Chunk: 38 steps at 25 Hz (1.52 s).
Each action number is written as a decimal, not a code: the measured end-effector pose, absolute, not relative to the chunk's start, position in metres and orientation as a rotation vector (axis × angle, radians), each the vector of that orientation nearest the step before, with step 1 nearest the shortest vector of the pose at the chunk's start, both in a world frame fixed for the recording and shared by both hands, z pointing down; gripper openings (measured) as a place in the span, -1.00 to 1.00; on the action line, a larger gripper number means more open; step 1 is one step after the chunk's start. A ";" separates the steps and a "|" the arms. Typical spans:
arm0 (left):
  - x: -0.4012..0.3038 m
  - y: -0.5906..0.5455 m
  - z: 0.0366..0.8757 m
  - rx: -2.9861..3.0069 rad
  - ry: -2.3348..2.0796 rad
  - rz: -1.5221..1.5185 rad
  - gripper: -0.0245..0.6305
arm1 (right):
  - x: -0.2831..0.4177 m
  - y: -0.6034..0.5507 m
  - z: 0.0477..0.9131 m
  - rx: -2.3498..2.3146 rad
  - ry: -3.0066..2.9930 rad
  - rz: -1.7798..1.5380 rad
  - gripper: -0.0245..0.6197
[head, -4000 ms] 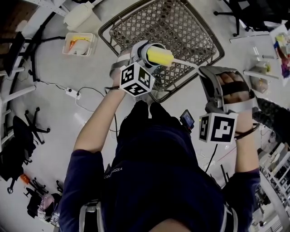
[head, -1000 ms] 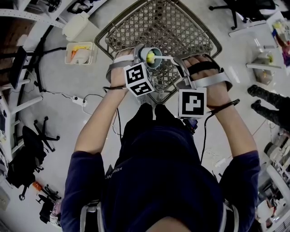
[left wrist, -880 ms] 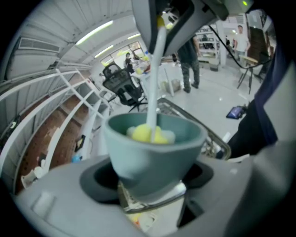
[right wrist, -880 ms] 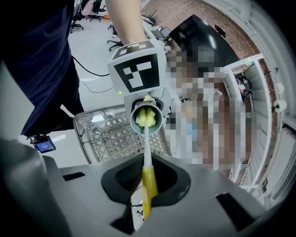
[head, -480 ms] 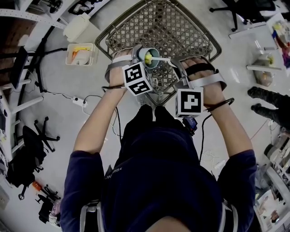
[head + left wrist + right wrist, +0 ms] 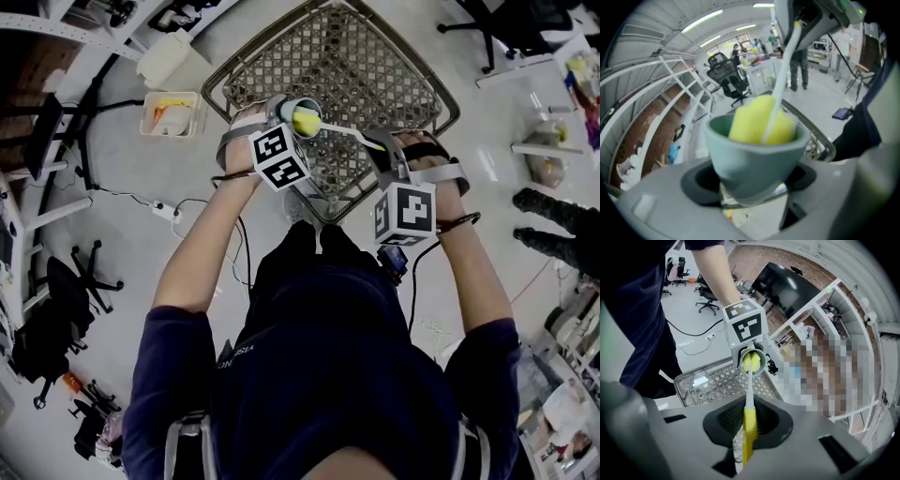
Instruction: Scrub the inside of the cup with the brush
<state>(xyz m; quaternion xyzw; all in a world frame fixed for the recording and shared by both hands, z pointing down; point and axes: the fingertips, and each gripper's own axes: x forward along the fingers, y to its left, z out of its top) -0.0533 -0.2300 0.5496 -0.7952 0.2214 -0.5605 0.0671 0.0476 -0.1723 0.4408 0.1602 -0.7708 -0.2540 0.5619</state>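
A grey-green cup (image 6: 754, 159) sits between the jaws of my left gripper (image 6: 752, 183), which is shut on its lower body. In the head view the cup (image 6: 298, 106) shows just above the left gripper's marker cube (image 6: 278, 155). The brush's yellow sponge head (image 6: 761, 119) fills the cup's mouth and its white shaft (image 6: 785, 56) slants up to the right. My right gripper (image 6: 747, 427) is shut on the brush's yellow handle (image 6: 750, 427), and the shaft runs straight ahead to the sponge head (image 6: 751, 363) inside the cup. The cup's bottom is hidden.
A wire mesh basket (image 6: 375, 56) lies on the floor under both hands. A small plastic tray (image 6: 169, 112) and a power strip (image 6: 164, 211) sit to the left. Another person's legs (image 6: 562, 225) stand at the right; office chairs and shelving ring the room.
Four seconds ago most of the sponge stuck out of the cup; a second ago it sat deeper inside. Since then the right gripper has slid right and rolled, and the sponge shows more at the rim.
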 end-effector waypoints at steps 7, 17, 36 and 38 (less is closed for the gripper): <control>-0.059 -0.243 0.541 -2.422 0.736 -1.671 0.20 | 0.057 -0.176 0.429 0.449 -1.865 -0.562 -0.82; -0.083 -0.249 0.533 -2.620 0.929 -1.589 0.20 | 0.075 -0.189 0.421 0.714 -2.108 -0.196 -0.82; -0.015 -0.204 0.438 -2.994 1.075 -0.918 0.20 | 0.075 -0.215 0.384 1.223 -2.623 0.484 -0.82; -0.012 -0.202 0.425 -2.984 1.081 -0.883 0.20 | 0.078 -0.213 0.374 1.247 -2.649 0.485 -0.82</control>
